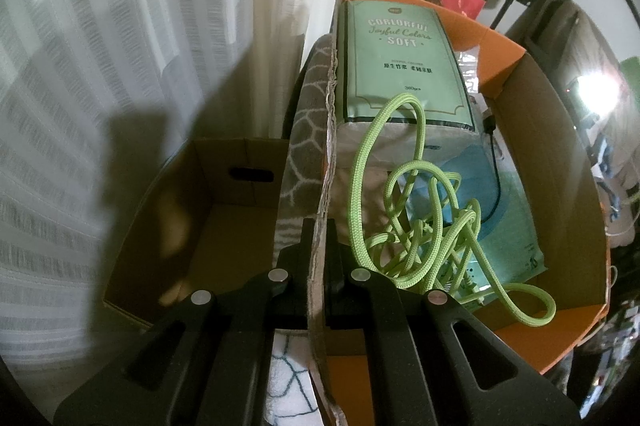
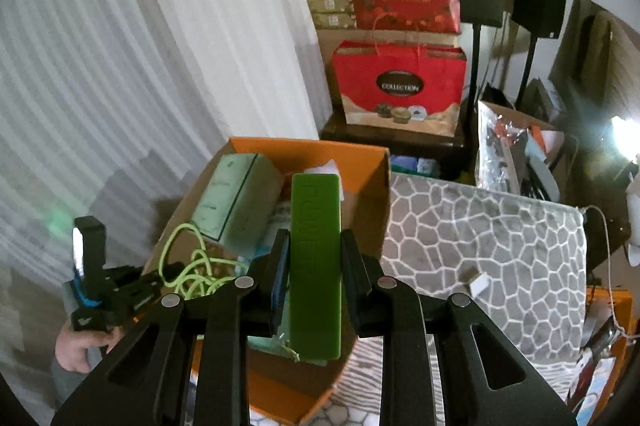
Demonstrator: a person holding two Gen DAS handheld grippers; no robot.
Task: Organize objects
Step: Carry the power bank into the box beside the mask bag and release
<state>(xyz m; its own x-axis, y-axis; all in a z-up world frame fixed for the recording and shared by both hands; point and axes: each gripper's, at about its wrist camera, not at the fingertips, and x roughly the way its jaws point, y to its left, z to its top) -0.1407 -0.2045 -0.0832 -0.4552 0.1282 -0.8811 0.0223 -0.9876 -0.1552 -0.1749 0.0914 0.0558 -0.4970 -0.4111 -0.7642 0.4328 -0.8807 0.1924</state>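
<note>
Over the orange-lined cardboard box (image 2: 332,154) the right gripper (image 2: 315,258) hovers, its two pads clamped on one green power bank (image 2: 316,266) — a long slim bar held lengthwise between the fingers, pointing toward the box's far wall. One box, then, and it's well filled: one mint-green tissue pack (image 1: 404,66) stands against the far end, one blue-and-white soft pack (image 1: 500,202) lies flat beneath it, and one lime-green braided cord (image 1: 424,226) sprawls in loose loops on top of both. A thin black cable (image 1: 494,162) runs along the soft pack's edge.

At the box's near-left wall the left gripper (image 1: 319,226) is pinched tight on the cardboard edge (image 1: 326,162) itself, fingers together with only the wall between them. Left of that wall sits a second, plain brown carton (image 1: 208,218), nothing visible inside. Right of the orange box lies one grey cushion (image 2: 488,238) with a white pebble pattern. Behind the box, two red gift bags (image 2: 400,86) are stacked.
</note>
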